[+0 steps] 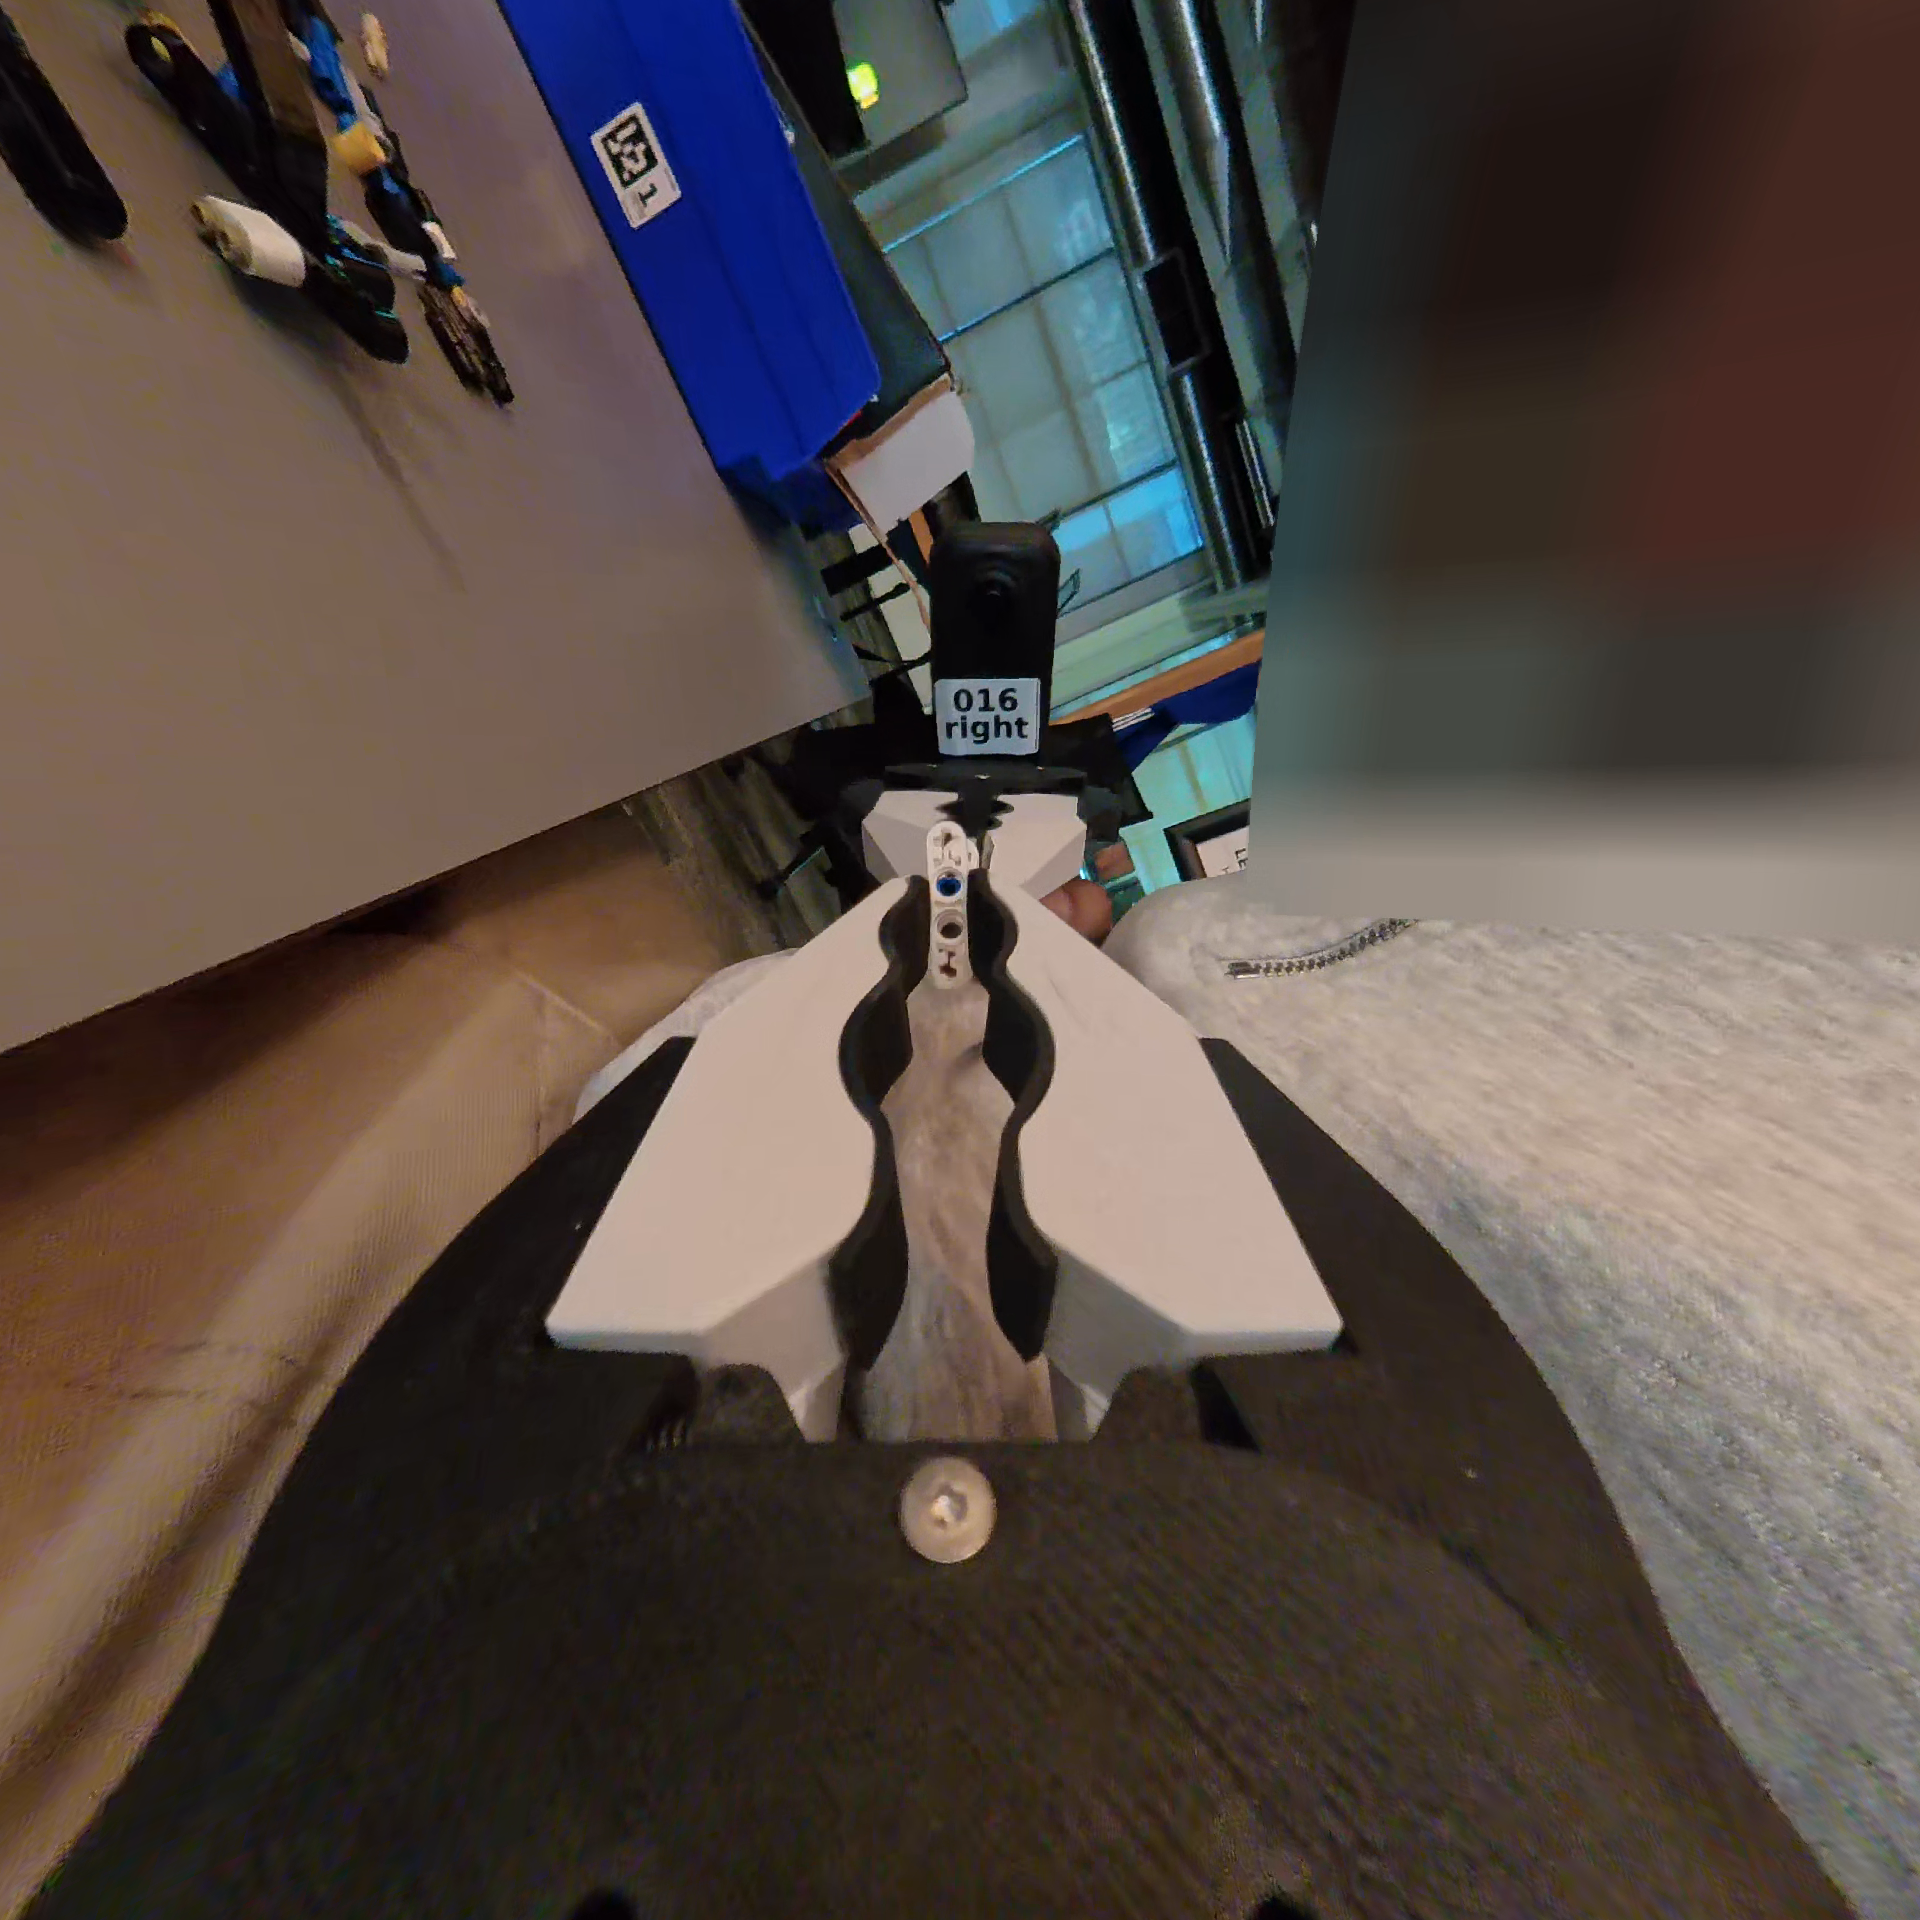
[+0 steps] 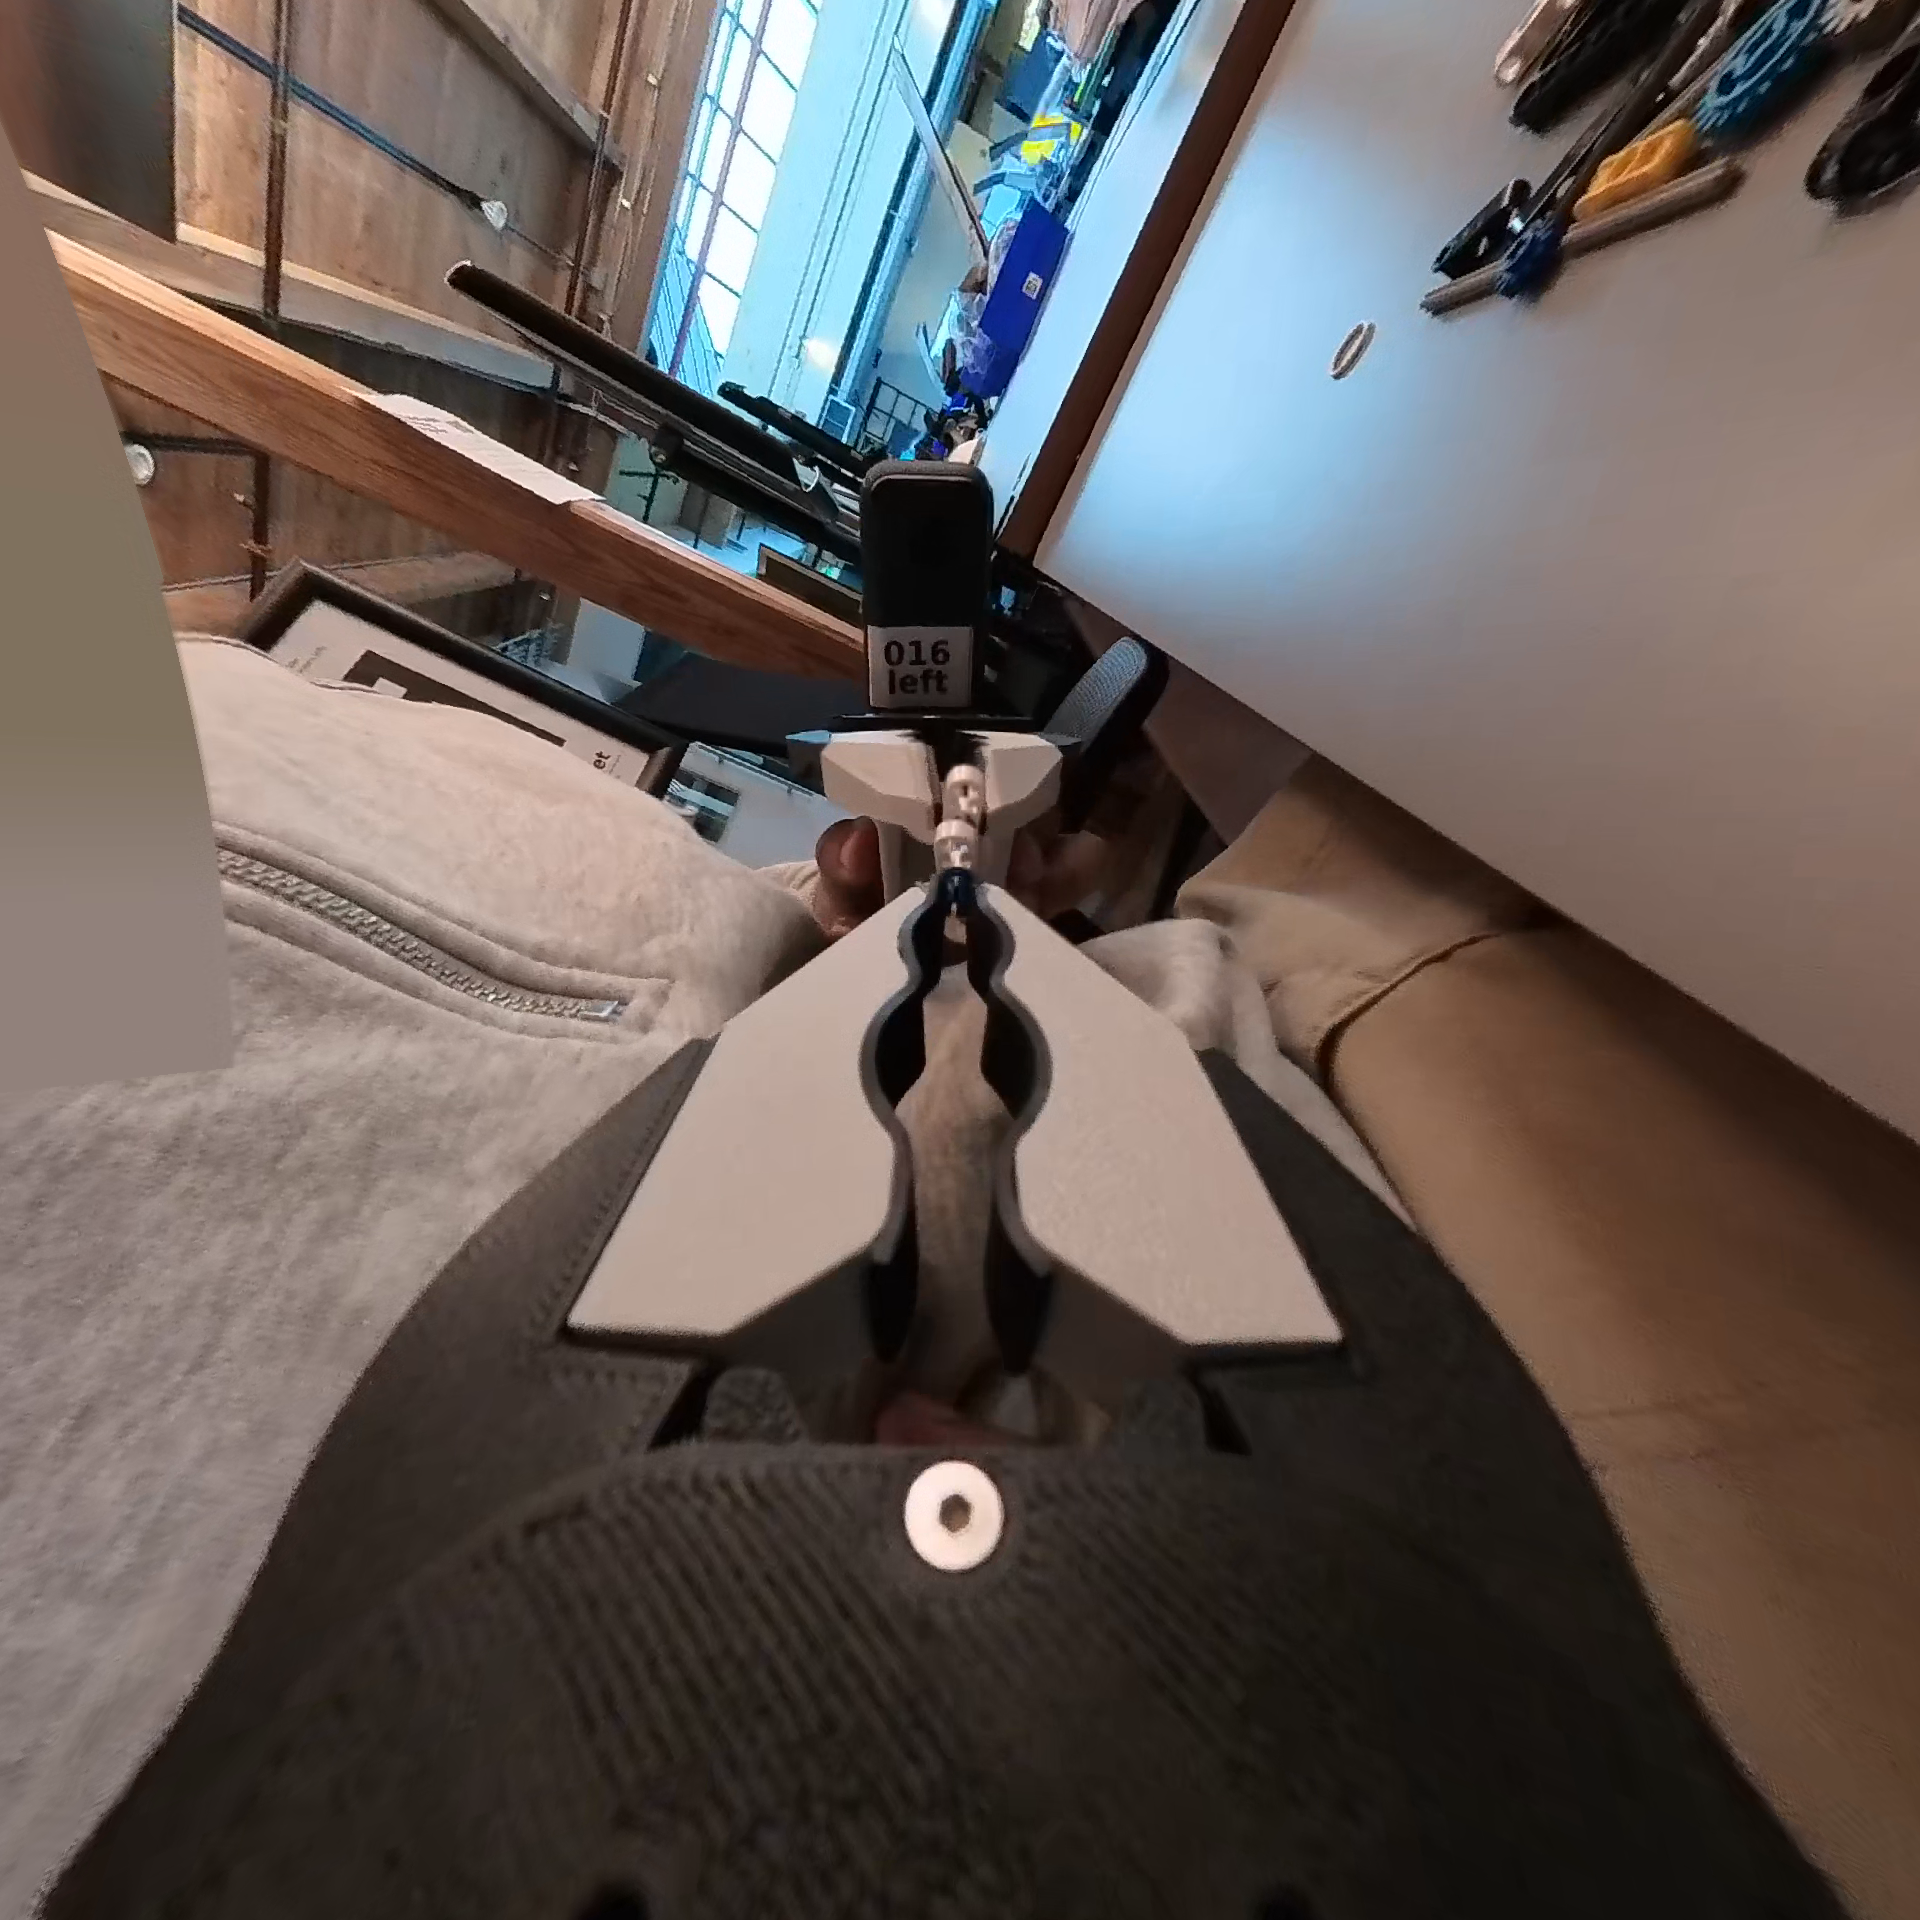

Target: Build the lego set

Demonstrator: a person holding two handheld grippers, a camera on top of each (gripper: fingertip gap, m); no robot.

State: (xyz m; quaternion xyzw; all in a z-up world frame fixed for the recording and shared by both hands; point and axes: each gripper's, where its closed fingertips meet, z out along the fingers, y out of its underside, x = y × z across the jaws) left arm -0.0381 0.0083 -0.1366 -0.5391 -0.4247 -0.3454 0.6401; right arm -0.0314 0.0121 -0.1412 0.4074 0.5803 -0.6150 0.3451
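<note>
Left gripper (image 1: 951,920): white fingers with black wavy pads, jaws closed to a narrow gap and pinching a white Technic beam (image 1: 949,902) at their tips; the beam stands lengthwise between the pads, a blue pin (image 1: 947,885) seated in one of its holes, its far end projecting past the fingertips. Right gripper (image 2: 954,902): same build, facing the left one tip to tip, jaws drawn nearly together on a small dark blue piece (image 2: 954,891) at the very tips; that piece meets the end of the white beam, which shows edge-on here, but whether the two are joined cannot be told. Both tools are held in the air in front of a person in a grey zip sweatshirt (image 1: 1558,1195), off the near edge of the grey table (image 1: 312,623) and below its surface level. Loose Lego parts (image 1: 343,208), black, blue, yellow and white, lie in a cluster on the table, well apart from both grippers; a broad bare stretch of tabletop separates them from the table's near edge. A blue bin (image 1: 717,249) carrying a square printed marker sits at the table's far side. Tan trousers (image 2: 1558,1195) fill the space beneath the table edge.
</note>
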